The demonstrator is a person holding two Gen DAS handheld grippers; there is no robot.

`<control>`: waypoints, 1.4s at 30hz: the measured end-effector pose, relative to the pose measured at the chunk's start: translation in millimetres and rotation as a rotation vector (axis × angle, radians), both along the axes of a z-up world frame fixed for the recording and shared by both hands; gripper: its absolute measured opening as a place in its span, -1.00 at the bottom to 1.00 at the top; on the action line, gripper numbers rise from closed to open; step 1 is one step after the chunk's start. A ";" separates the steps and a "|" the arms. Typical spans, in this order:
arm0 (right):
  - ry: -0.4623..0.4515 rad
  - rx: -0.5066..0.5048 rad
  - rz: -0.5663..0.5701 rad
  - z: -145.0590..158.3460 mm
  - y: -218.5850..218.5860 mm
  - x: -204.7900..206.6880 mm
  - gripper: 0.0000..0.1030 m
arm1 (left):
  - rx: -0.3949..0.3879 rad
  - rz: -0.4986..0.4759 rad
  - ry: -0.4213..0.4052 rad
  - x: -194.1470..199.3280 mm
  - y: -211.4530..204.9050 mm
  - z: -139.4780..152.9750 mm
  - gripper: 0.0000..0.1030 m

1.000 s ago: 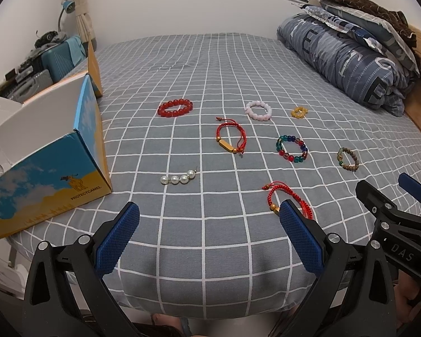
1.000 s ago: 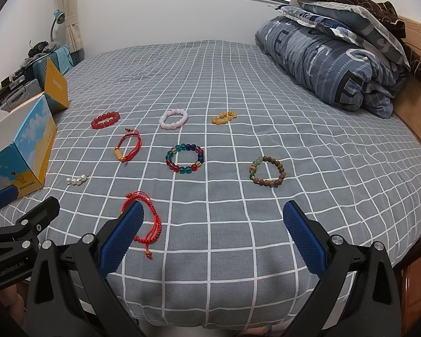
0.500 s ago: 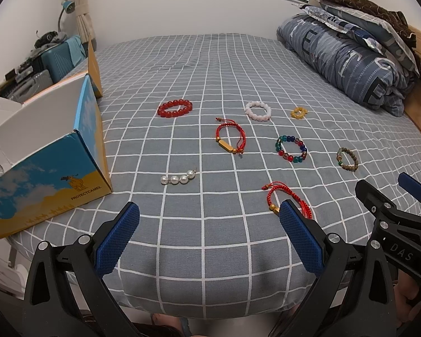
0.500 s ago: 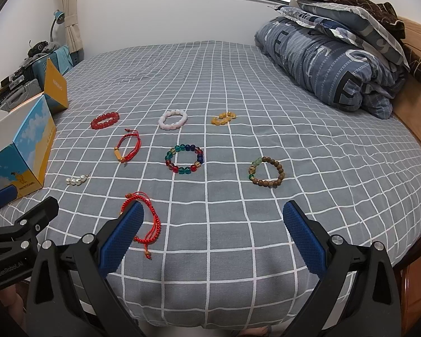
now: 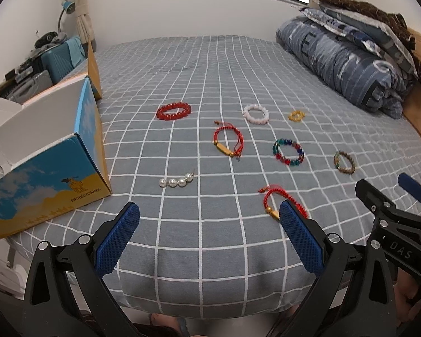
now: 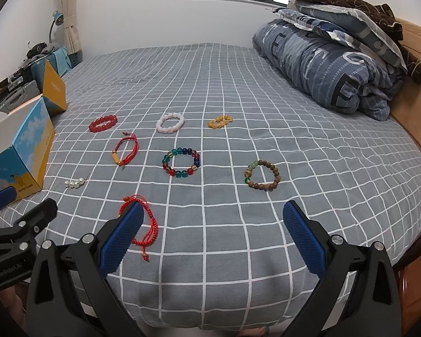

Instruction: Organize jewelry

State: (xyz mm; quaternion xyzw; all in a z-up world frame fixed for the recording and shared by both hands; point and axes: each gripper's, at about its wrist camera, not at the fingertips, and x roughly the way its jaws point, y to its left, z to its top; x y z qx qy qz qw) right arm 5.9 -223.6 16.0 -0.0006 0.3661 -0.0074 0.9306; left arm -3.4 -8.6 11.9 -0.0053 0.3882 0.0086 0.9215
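Hovering at the bed's (image 6: 266, 238) near edge, left gripper (image 5: 207, 224) and right gripper (image 6: 213, 224) gape wide, holding nothing; nearest red cord bracelet (image 6: 146, 224) lies limp, light; likely pinch its cord.

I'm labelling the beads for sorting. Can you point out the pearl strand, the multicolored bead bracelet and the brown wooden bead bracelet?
pearl strand (image 5: 176, 181): left wrist view, on a middle pearl.
multicolored bead bracelet (image 6: 180, 174): right wrist view, on a teal bead at its near edge.
brown wooden bead bracelet (image 6: 277, 178): right wrist view, on its right-side beads.
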 end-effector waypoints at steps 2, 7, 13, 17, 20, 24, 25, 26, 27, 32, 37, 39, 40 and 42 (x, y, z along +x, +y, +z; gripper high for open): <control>-0.008 0.000 -0.002 4.8 1.2 -1.2 0.86 | -0.006 0.000 -0.011 1.0 -0.6 8.7 0.89; -0.033 0.004 -0.019 26.9 -5.9 9.1 0.86 | -0.010 0.000 -0.034 12.1 -2.0 29.5 0.89; -0.039 0.003 -0.052 44.3 -19.5 31.5 0.86 | -0.014 0.004 -0.030 39.7 -1.1 45.4 0.89; -0.018 -0.016 -0.051 48.4 -22.9 55.0 0.86 | -0.018 0.010 -0.020 63.6 0.4 51.6 0.89; 0.009 -0.036 -0.056 44.9 -25.5 72.2 0.86 | -0.025 0.009 -0.004 84.0 0.7 51.4 0.89; 0.066 -0.044 -0.074 28.4 -32.3 94.2 0.86 | -0.022 -0.003 0.039 117.3 -2.6 40.7 0.89; 0.080 -0.044 -0.079 22.5 -34.7 99.6 0.86 | -0.020 -0.005 0.045 122.9 -2.4 37.7 0.89; 0.093 -0.043 -0.082 16.8 -36.8 104.0 0.86 | -0.012 -0.004 0.057 132.4 -4.2 32.3 0.89; 0.110 -0.039 -0.087 9.2 -39.7 109.4 0.86 | -0.008 -0.003 0.067 138.3 -5.0 28.3 0.89; 0.166 -0.033 -0.100 -21.1 -48.1 125.9 0.86 | -0.009 -0.016 0.124 164.2 -10.0 -2.2 0.89; 0.221 -0.015 -0.113 -50.5 -58.4 138.7 0.86 | 0.004 -0.020 0.197 185.5 -12.5 -39.4 0.89; 0.237 -0.016 -0.112 -58.7 -61.3 141.5 0.86 | -0.002 -0.021 0.226 192.7 -12.6 -53.0 0.89; 0.240 -0.016 -0.112 -60.7 -62.2 142.7 0.86 | -0.003 -0.021 0.232 194.7 -12.4 -56.2 0.89; 0.246 -0.022 -0.119 -65.8 -64.0 144.8 0.86 | -0.008 -0.012 0.250 200.2 -11.8 -63.4 0.89</control>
